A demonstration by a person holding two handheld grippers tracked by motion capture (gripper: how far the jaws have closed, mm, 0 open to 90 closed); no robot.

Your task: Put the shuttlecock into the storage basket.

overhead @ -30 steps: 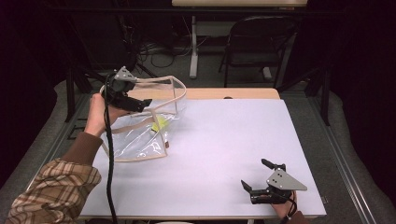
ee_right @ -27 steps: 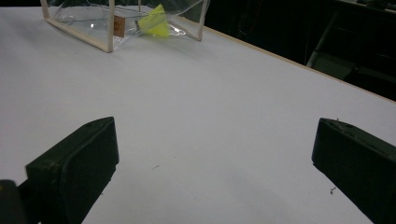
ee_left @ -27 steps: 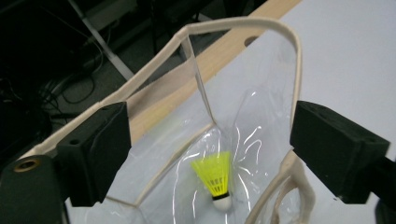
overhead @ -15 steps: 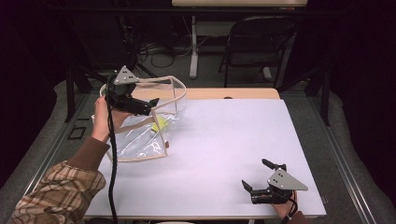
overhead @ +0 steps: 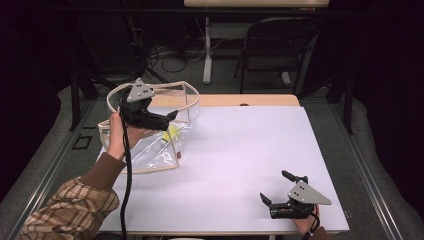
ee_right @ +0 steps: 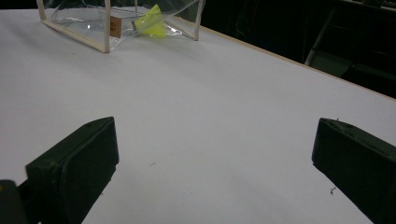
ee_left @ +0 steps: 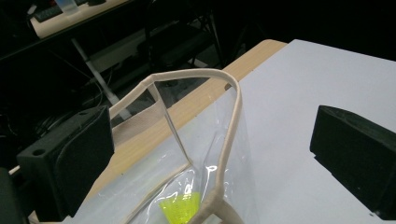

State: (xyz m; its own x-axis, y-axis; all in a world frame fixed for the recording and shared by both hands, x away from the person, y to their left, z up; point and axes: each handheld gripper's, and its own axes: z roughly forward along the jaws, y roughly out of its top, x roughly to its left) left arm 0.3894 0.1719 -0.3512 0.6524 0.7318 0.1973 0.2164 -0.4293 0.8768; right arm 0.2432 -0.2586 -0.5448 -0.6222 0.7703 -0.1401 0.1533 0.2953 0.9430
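High view: left tool point(overhead: 167, 116) has just spread wide above the clear bag point(overhead: 150, 150) — release; right tool point(overhead: 278, 187) rests apart. Next, withdraw clear of the rim.

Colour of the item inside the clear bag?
Bright yellow-green item inside the clear bag; it shows best in the right gripper view.

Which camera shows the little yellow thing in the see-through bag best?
The right gripper view: the yellow thing lies unobstructed inside the clear bag. The left gripper view cuts it off at the bottom edge; in the high view it looks tiny beside the left gripper.
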